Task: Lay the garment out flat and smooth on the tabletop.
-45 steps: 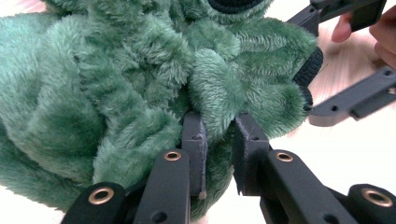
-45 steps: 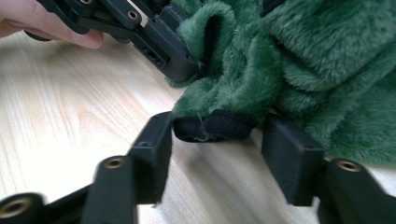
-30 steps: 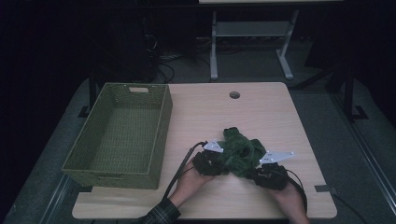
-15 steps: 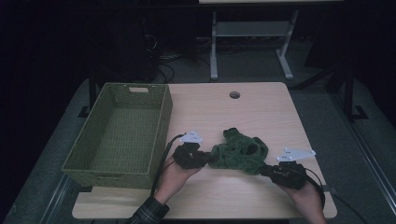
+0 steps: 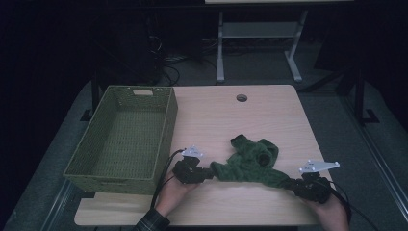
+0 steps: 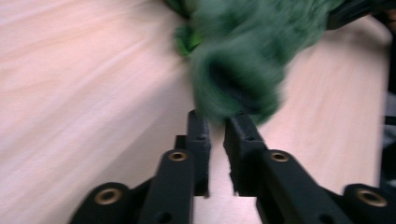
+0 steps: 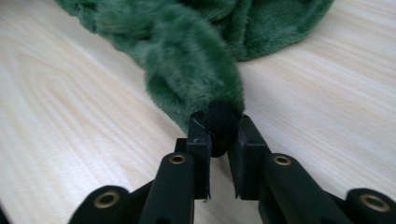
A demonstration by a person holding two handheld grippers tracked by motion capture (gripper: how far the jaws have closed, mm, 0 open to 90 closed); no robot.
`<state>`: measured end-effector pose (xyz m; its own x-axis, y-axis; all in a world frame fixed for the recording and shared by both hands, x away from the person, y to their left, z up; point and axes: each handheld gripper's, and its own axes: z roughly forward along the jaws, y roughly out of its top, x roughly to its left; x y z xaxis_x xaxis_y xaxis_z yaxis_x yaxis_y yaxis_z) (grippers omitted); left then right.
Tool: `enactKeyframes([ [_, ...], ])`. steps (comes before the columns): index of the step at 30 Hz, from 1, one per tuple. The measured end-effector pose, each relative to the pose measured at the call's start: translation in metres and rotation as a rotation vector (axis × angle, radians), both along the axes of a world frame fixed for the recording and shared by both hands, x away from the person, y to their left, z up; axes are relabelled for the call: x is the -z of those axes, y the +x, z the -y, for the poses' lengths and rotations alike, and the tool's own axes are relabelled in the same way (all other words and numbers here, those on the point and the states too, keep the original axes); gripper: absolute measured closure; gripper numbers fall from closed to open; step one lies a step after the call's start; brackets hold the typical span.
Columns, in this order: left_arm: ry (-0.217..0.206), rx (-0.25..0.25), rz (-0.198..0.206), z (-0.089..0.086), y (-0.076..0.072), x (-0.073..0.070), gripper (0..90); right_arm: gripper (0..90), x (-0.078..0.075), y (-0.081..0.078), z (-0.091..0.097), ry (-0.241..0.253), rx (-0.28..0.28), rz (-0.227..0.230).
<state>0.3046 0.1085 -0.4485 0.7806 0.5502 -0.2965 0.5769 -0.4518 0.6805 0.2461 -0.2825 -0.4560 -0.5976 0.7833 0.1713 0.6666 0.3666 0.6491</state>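
A fuzzy dark green cloth [image 5: 250, 163] lies on the pale wooden table [image 5: 216, 115], stretched between my two grippers. My left gripper [image 5: 210, 173] holds its left end; in the left gripper view the blurred cloth [image 6: 238, 74] meets the tips of the nearly closed jaws [image 6: 218, 121]. Those jaws have just eased open a little, with the cloth's end still at the tips. My right gripper [image 5: 288, 184] is shut on the right end. In the right gripper view a dark bit of the cloth [image 7: 196, 60] is pinched between the jaws [image 7: 218, 128].
An empty green woven basket [image 5: 115, 180] stands on the table's left side, close to my left hand. A round cable hole [image 5: 241, 97] is near the far edge. A white desk frame [image 5: 255, 33] stands on the dark floor beyond.
Both hands have moved apart, the left one leftward and the right one rightward. The cloth, bunched in a heap between them before, is now drawn out lengthwise.
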Motion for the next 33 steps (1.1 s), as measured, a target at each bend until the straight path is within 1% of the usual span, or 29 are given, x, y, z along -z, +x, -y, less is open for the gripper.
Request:
enactKeyframes([
  [1,-0.005,-0.005,0.000,-0.001,0.000,-0.002,77.1,76.8,0.000,0.000,0.000,-0.008,0.007,0.012],
  [2,-0.011,-0.016,0.008,-0.002,-0.001,-0.004,75.0,73.8,-0.002,0.000,0.001,-0.013,0.016,0.022],
  [3,-0.010,-0.019,0.019,-0.003,-0.001,-0.007,72.4,71.3,-0.003,0.000,0.003,-0.019,0.020,0.044],
  [4,-0.019,-0.018,0.030,-0.003,-0.002,-0.011,71.7,68.4,-0.004,0.000,0.004,-0.015,0.029,0.057],
  [5,-0.032,-0.016,0.038,-0.003,-0.003,-0.016,71.5,66.6,-0.006,0.000,0.006,-0.013,0.040,0.065],
  [6,-0.037,-0.014,0.042,-0.003,-0.004,-0.019,71.7,65.0,-0.009,-0.001,0.007,-0.015,0.044,0.085],
  [8,-0.051,0.006,0.051,-0.001,-0.008,-0.025,75.2,61.5,-0.015,-0.003,0.008,-0.026,0.058,0.122],
  [9,-0.061,0.021,0.054,0.001,-0.010,-0.029,77.1,61.5,-0.017,-0.003,0.008,-0.029,0.058,0.132],
  [11,-0.067,0.048,0.061,0.005,-0.014,-0.032,81.4,64.2,-0.025,-0.006,0.007,-0.022,0.061,0.163],
  [12,-0.072,0.062,0.059,0.008,-0.017,-0.034,82.9,68.0,-0.027,-0.006,0.006,-0.017,0.057,0.174],
  [14,-0.077,0.090,0.053,0.014,-0.020,-0.034,85.8,76.4,-0.031,-0.007,0.003,-0.006,0.029,0.190],
  [16,-0.076,0.117,0.035,0.020,-0.022,-0.031,87.7,81.2,-0.031,-0.005,-0.003,0.000,-0.006,0.185],
  [18,-0.074,0.129,0.025,0.027,-0.024,-0.026,88.0,84.5,-0.026,0.000,-0.010,-0.006,-0.028,0.158],
  [20,-0.059,0.141,0.022,0.034,-0.023,-0.019,88.0,85.7,-0.021,0.005,-0.015,-0.017,-0.038,0.139],
  [21,-0.045,0.143,0.017,0.038,-0.021,-0.015,88.0,86.5,-0.018,0.008,-0.017,-0.027,-0.041,0.130],
  [22,-0.031,0.136,0.019,0.040,-0.019,-0.010,88.0,86.6,-0.014,0.012,-0.019,-0.046,-0.045,0.122],
  [24,0.019,0.130,0.033,0.044,-0.013,-0.002,88.0,87.1,-0.009,0.017,-0.021,-0.069,-0.054,0.111],
  [25,0.035,0.120,0.025,0.046,-0.009,0.004,88.0,87.2,-0.007,0.020,-0.023,-0.084,-0.057,0.098],
  [27,0.066,0.111,0.019,0.046,-0.002,0.011,88.0,88.3,0.000,0.024,-0.026,-0.126,-0.064,0.077],
  [28,0.066,0.110,0.011,0.046,0.000,0.014,88.6,89.0,0.004,0.026,-0.028,-0.144,-0.071,0.068],
  [29,0.065,0.102,0.007,0.046,0.002,0.015,89.1,89.4,0.006,0.027,-0.029,-0.145,-0.072,0.055],
  [30,0.084,0.111,0.015,0.045,0.003,0.016,89.4,89.5,0.006,0.027,-0.029,-0.139,-0.071,0.057],
  [32,0.084,0.111,0.006,0.044,0.004,0.017,89.6,89.5,0.006,0.026,-0.028,-0.131,-0.075,0.050],
  [33,0.088,0.109,0.009,0.044,0.003,0.016,89.6,89.5,0.006,0.025,-0.028,-0.126,-0.080,0.051],
])
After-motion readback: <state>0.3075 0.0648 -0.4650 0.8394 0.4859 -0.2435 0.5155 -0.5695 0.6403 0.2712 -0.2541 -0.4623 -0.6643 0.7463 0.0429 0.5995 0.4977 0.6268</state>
